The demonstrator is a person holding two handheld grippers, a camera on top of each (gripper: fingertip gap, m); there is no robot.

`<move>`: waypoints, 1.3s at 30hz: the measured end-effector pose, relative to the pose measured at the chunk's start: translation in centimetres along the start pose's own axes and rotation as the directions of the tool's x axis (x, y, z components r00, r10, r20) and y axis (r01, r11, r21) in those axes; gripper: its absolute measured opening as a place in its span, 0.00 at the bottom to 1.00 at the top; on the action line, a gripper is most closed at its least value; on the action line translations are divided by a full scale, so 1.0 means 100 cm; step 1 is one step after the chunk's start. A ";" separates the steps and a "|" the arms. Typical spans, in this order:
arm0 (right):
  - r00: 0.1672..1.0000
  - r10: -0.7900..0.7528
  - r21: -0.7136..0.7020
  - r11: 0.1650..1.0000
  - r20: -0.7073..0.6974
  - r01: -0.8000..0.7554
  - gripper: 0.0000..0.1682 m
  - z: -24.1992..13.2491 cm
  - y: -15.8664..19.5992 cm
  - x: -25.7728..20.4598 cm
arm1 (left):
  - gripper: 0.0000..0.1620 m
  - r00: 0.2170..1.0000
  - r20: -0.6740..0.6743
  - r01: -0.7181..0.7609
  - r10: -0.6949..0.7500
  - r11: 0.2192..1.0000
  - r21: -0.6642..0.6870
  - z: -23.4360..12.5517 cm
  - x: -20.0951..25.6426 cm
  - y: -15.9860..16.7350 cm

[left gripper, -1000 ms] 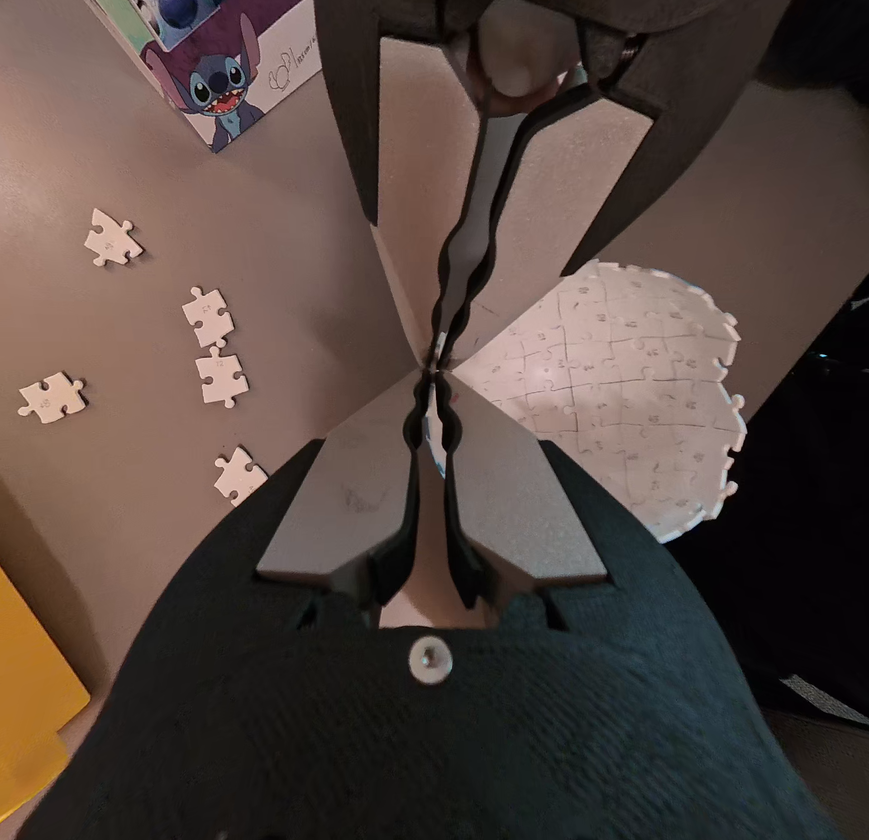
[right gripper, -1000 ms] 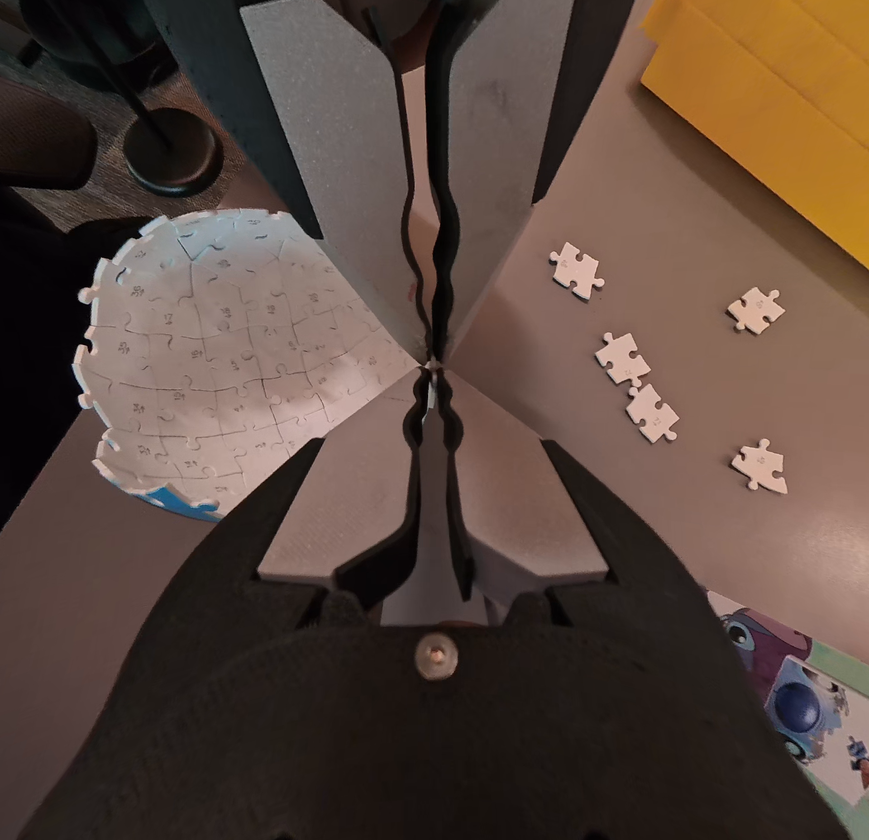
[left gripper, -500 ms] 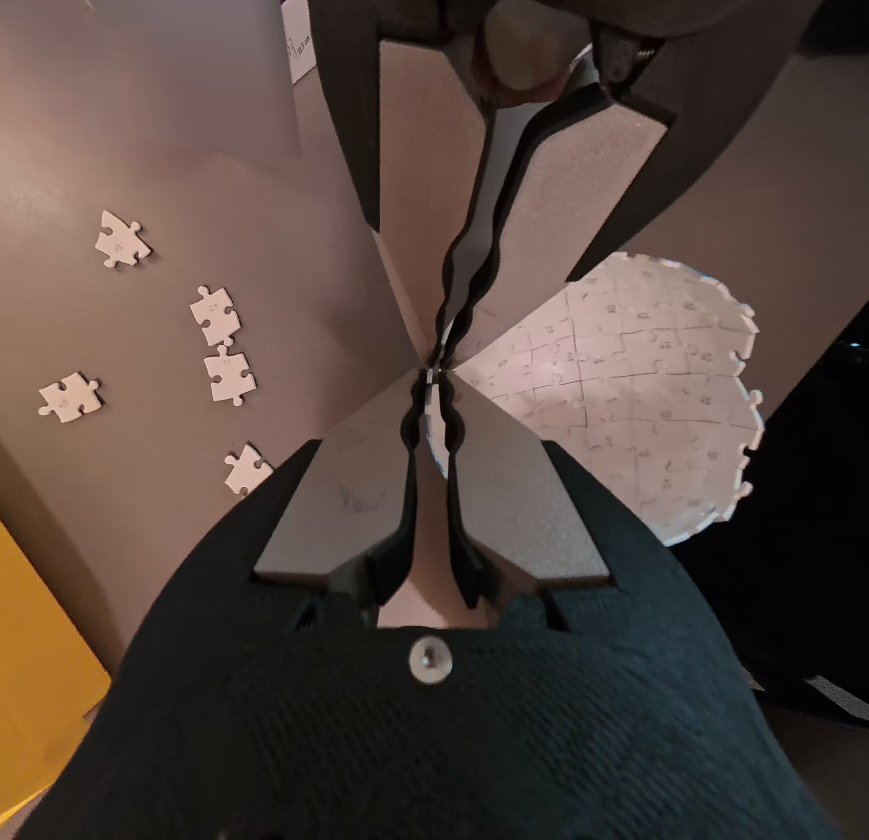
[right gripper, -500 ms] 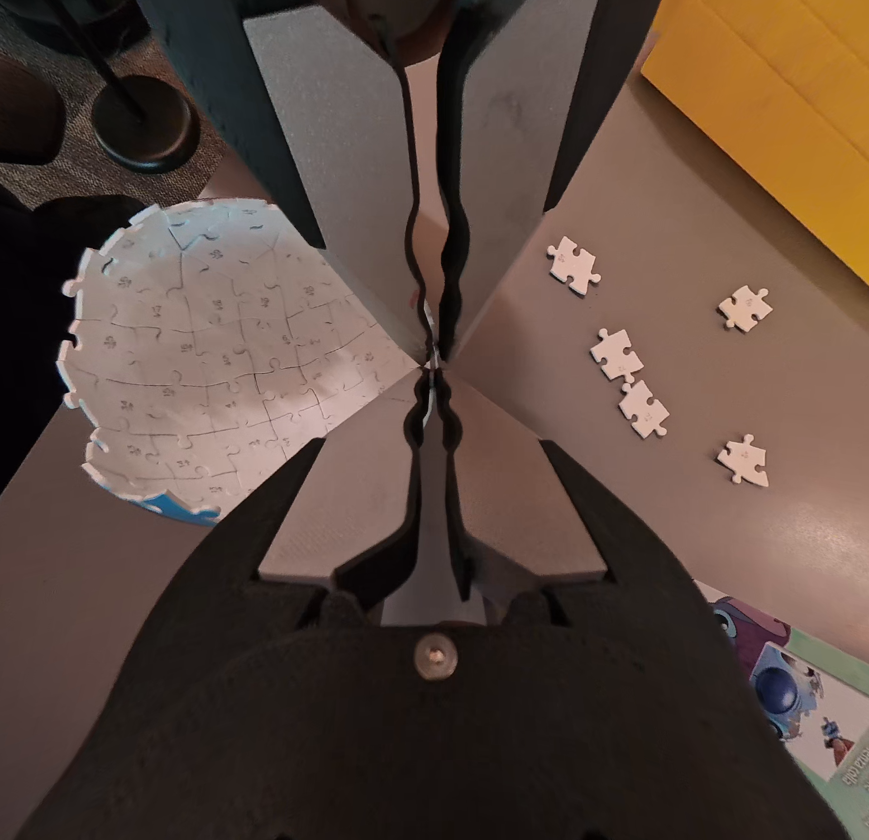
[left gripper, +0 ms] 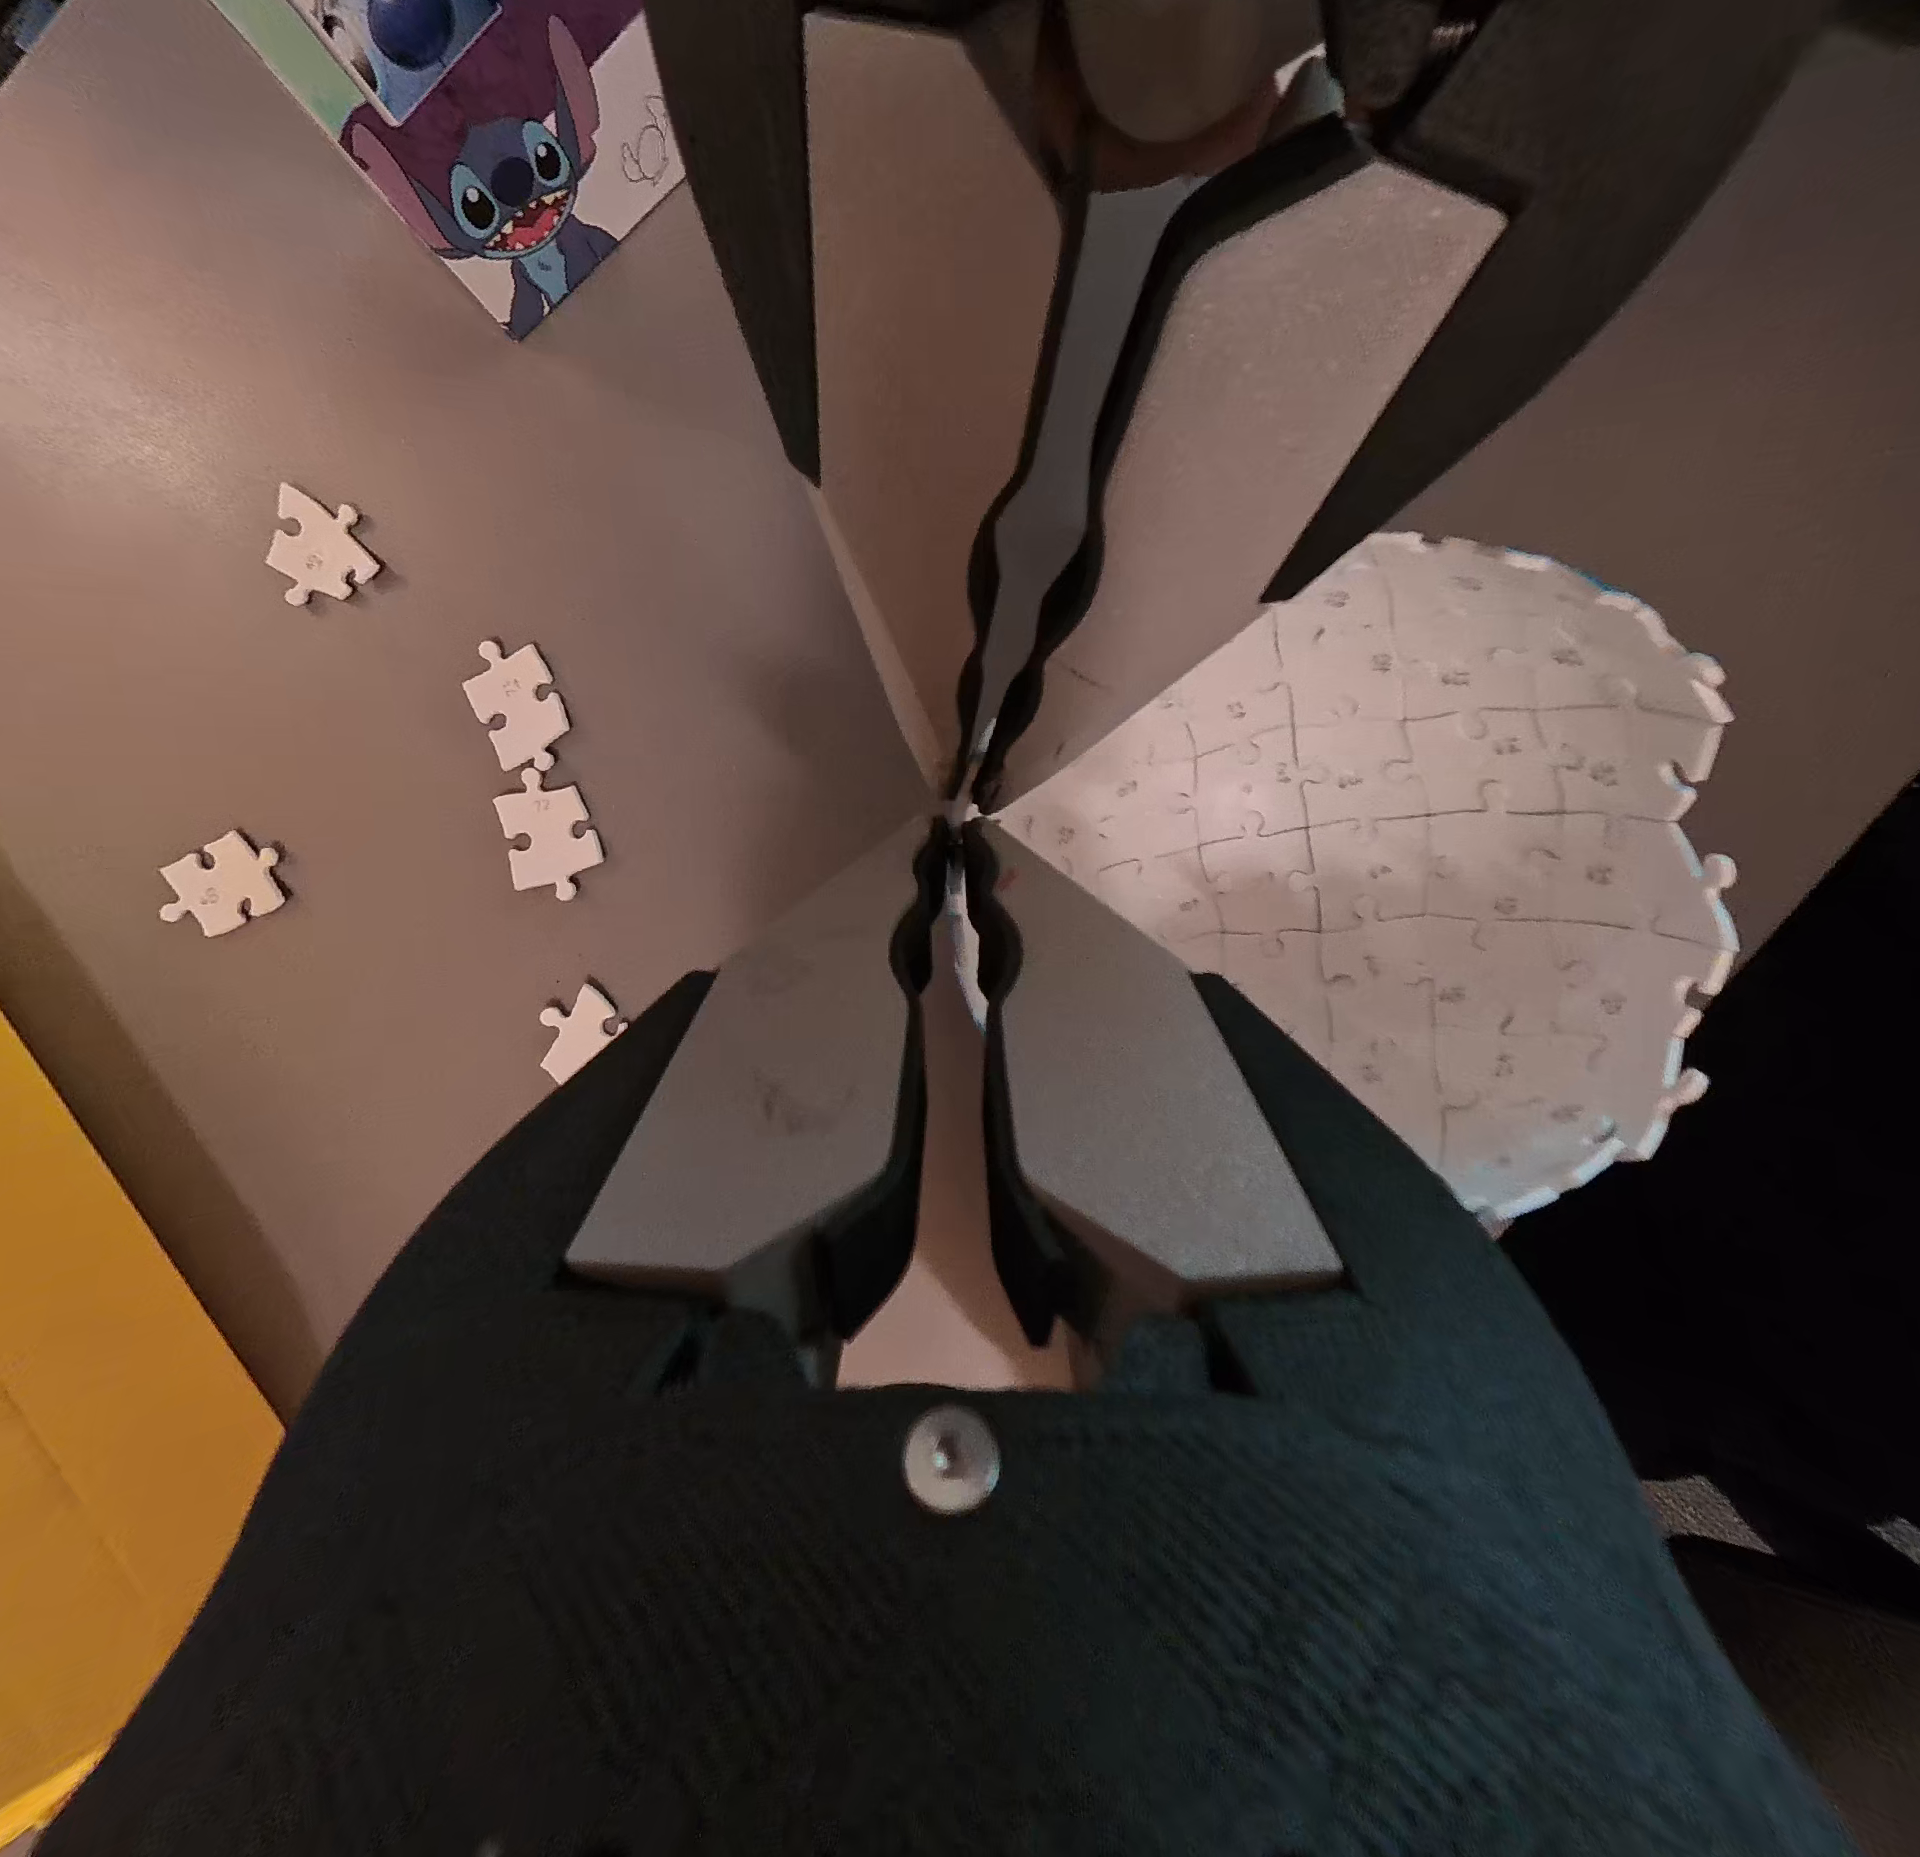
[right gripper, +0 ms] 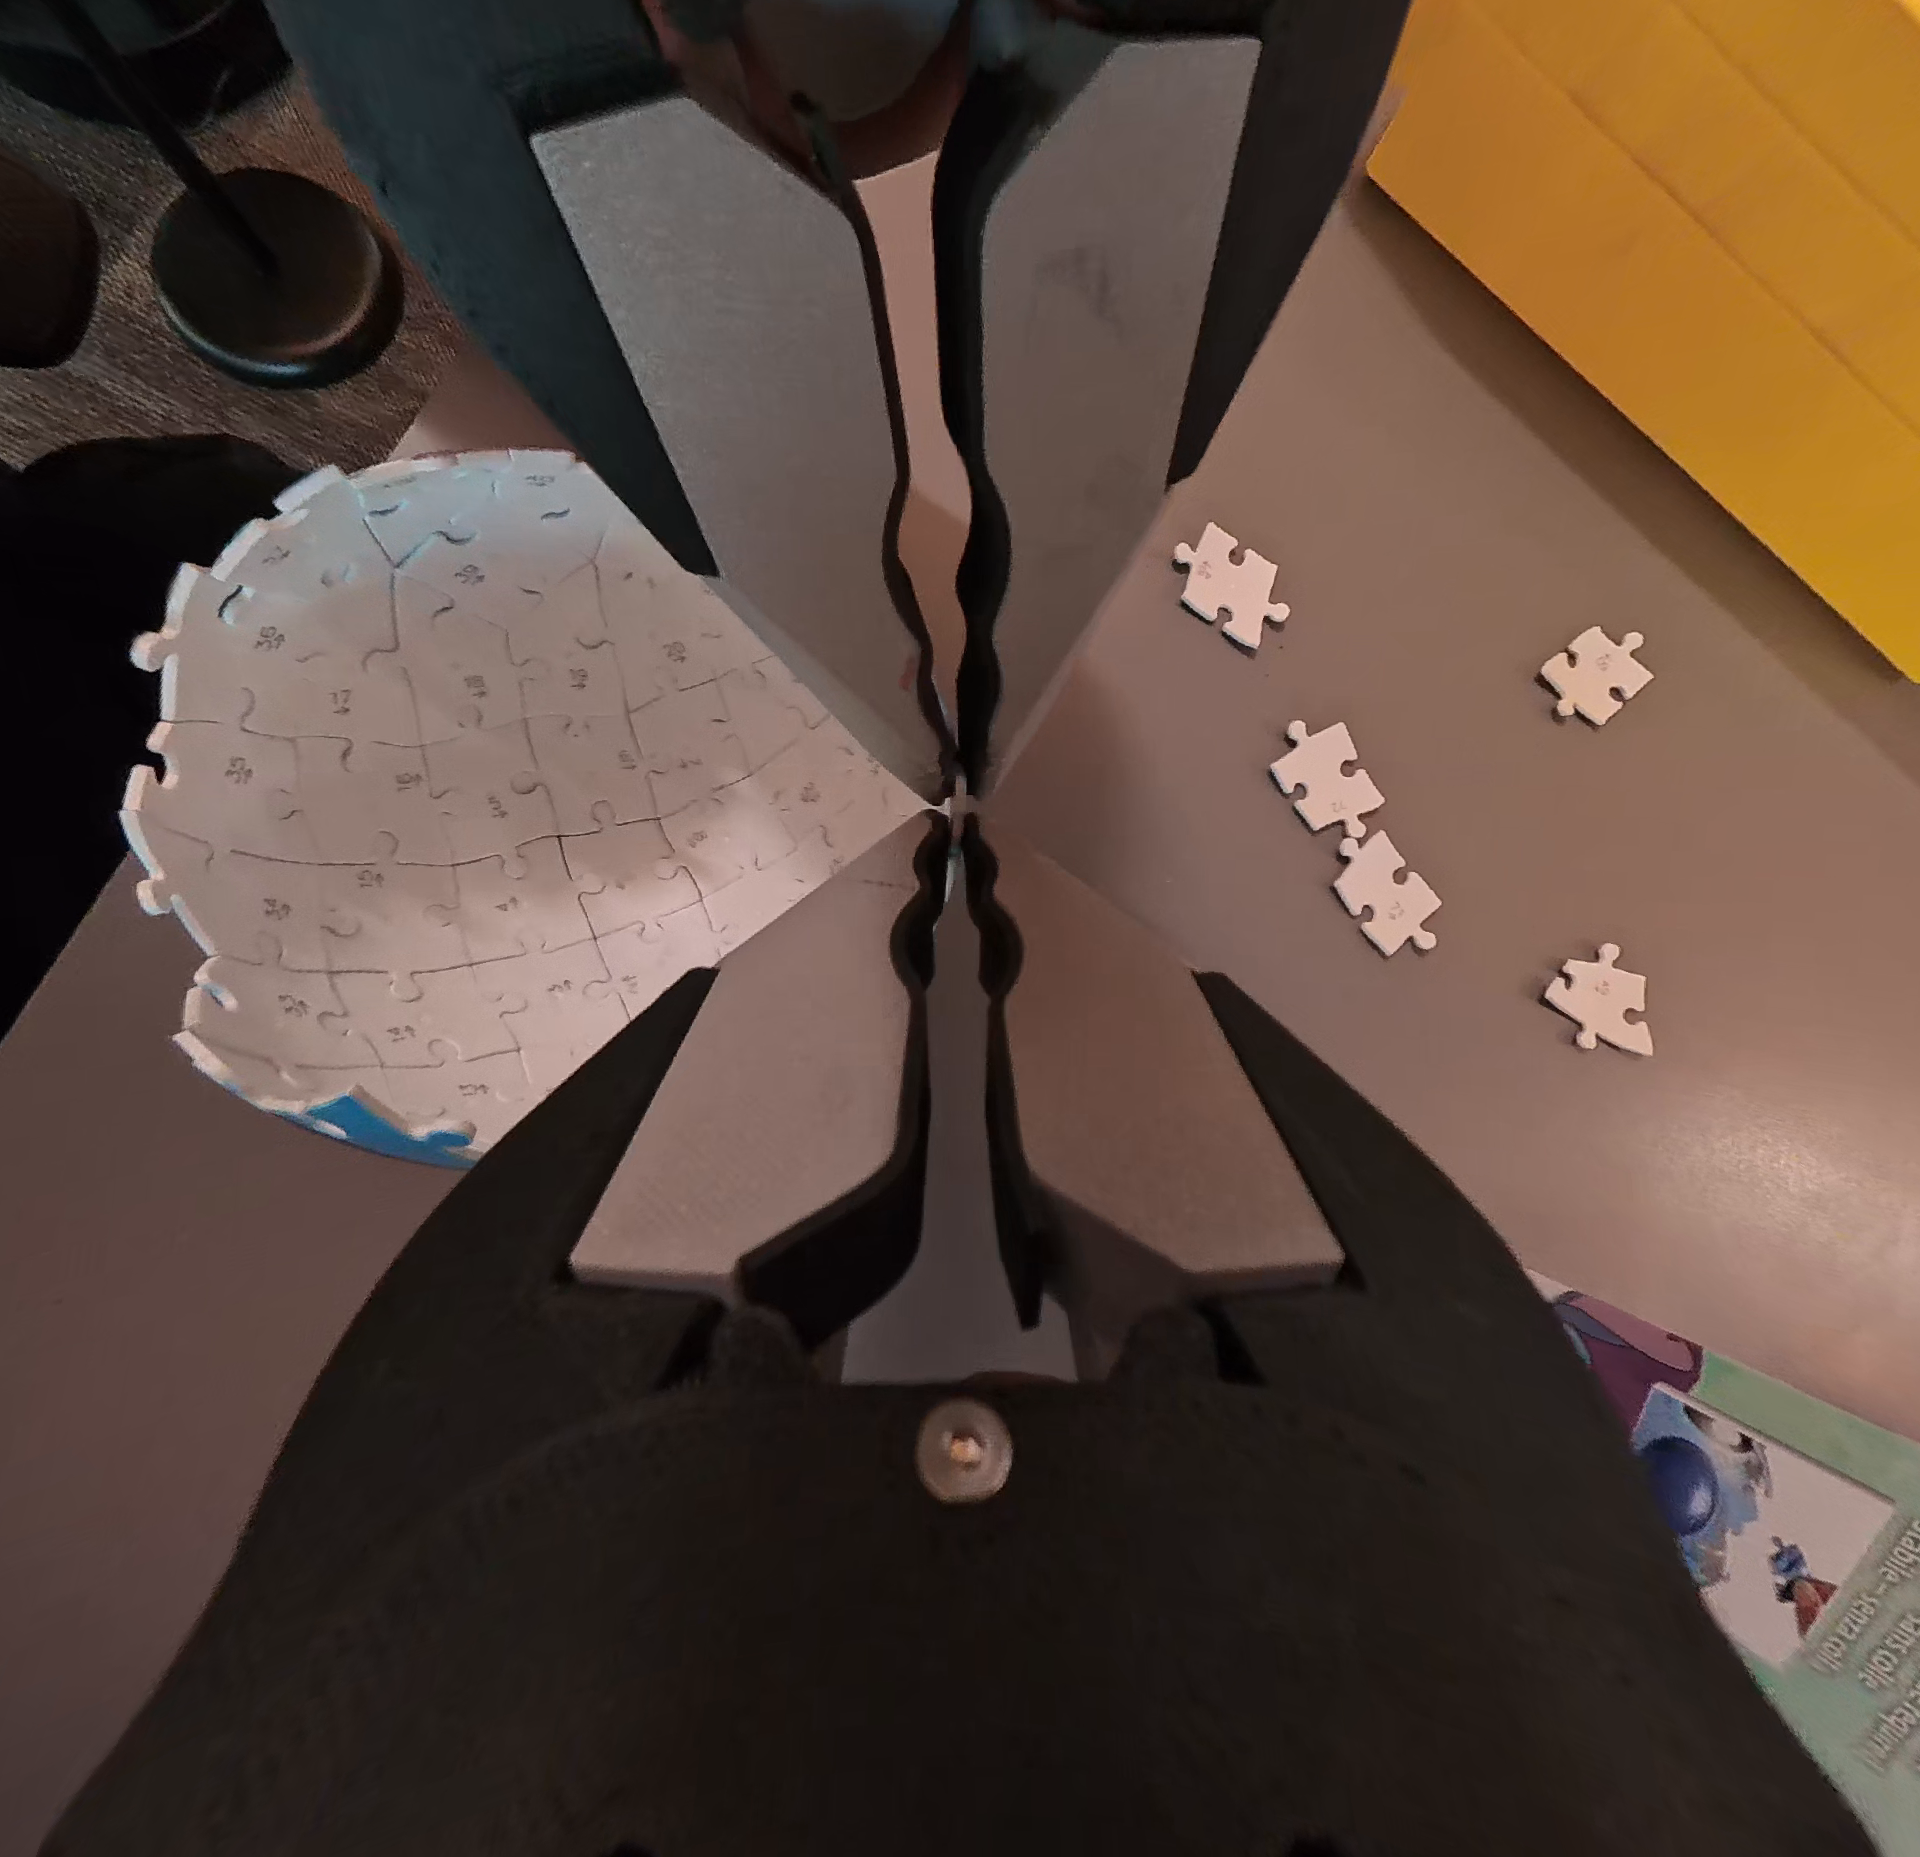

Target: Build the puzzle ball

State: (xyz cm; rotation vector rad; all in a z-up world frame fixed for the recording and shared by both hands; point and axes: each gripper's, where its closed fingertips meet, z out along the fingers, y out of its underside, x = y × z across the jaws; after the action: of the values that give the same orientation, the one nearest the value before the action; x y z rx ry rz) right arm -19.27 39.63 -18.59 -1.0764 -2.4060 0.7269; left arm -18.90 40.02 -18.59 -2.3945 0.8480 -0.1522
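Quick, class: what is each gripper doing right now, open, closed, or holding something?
Left gripper: closed, tips pinching the rim of the half-built puzzle ball.
Right gripper: closed, tips meeting the left gripper's on the same rim.

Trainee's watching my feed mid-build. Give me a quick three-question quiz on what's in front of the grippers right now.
1. True or false: the left gripper and right gripper meet tip to tip.
2. How many loose pieces lie on the table in the right wrist view?
3. The half-built ball shows which face? A) white numbered inside B) printed outside only

Key: 1 true; 2 five; 3 A
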 end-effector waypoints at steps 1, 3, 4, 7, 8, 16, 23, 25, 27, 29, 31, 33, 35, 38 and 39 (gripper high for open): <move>1.000 0.013 0.004 1.000 0.007 -0.013 0.00 0.000 0.000 0.000 | 0.00 1.000 -0.001 0.003 -0.003 1.000 0.002 0.000 0.000 0.000; 0.999 0.032 0.011 0.999 0.020 -0.032 0.00 0.000 0.000 0.001 | 0.00 1.000 -0.003 0.010 -0.010 1.000 0.008 0.000 0.000 0.000; 0.999 0.043 0.012 0.999 0.024 -0.044 0.01 -0.001 0.000 0.001 | 0.00 1.000 0.000 0.009 -0.009 1.000 0.012 0.000 0.000 0.000; 0.995 0.093 0.007 0.996 0.039 -0.093 0.06 -0.004 0.003 0.003 | 0.00 1.000 0.018 0.004 -0.005 1.000 0.023 0.000 -0.001 0.001; 0.993 0.110 0.006 0.994 0.041 -0.111 0.09 -0.005 0.003 0.005 | 0.00 1.000 0.027 0.003 -0.004 1.000 0.026 -0.001 -0.001 0.000; 0.984 0.164 -0.092 0.983 0.067 -0.157 0.15 0.008 0.014 0.003 | 0.00 0.997 0.075 -0.013 0.009 0.999 0.052 -0.003 -0.002 -0.003; 0.981 0.164 -0.127 0.980 0.107 -0.150 0.08 0.017 0.014 0.000 | 0.00 0.995 0.097 -0.027 0.022 0.998 0.055 -0.003 -0.002 -0.002; 0.980 0.159 -0.131 0.981 0.115 -0.144 0.07 0.017 0.014 -0.001 | 0.00 0.995 0.101 -0.031 0.025 0.998 0.055 -0.003 -0.003 -0.003; 0.980 0.152 -0.134 0.982 0.127 -0.134 0.03 0.017 0.013 -0.003 | 0.00 0.994 0.107 -0.036 0.030 0.998 0.052 -0.003 -0.003 -0.003; 0.982 0.140 -0.139 0.983 0.125 -0.122 0.02 0.018 0.014 -0.003 | 0.00 0.993 0.110 -0.040 0.034 0.998 0.051 -0.003 -0.004 -0.003; 0.984 0.131 -0.141 0.984 0.125 -0.113 0.02 0.017 0.014 -0.003 | 0.00 0.993 0.110 -0.043 0.037 0.998 0.052 -0.003 -0.003 -0.003; 0.984 0.126 -0.142 0.984 0.125 -0.108 0.02 0.017 0.015 -0.003 | 0.00 0.993 0.115 -0.046 0.040 0.998 0.052 -0.002 -0.004 -0.004; 0.986 0.114 -0.147 0.984 0.119 -0.096 0.02 0.017 0.015 -0.002 | 0.00 0.991 0.124 -0.054 0.047 0.997 0.052 -0.002 -0.004 -0.003; 0.991 0.082 -0.156 0.986 0.103 -0.065 0.01 0.017 0.015 -0.002 | 0.00 0.991 0.128 -0.050 0.042 0.997 0.060 -0.003 -0.003 -0.003; 0.992 0.078 -0.158 0.986 0.102 -0.061 0.01 0.017 0.015 -0.002 | 0.00 0.991 0.128 -0.047 0.039 0.997 0.062 -0.003 -0.003 -0.003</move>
State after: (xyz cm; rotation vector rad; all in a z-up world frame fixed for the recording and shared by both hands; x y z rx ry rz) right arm -19.28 39.85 -20.88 -1.2160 -2.5629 0.6446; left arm -19.06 40.28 -18.17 -2.2968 0.8227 -0.0107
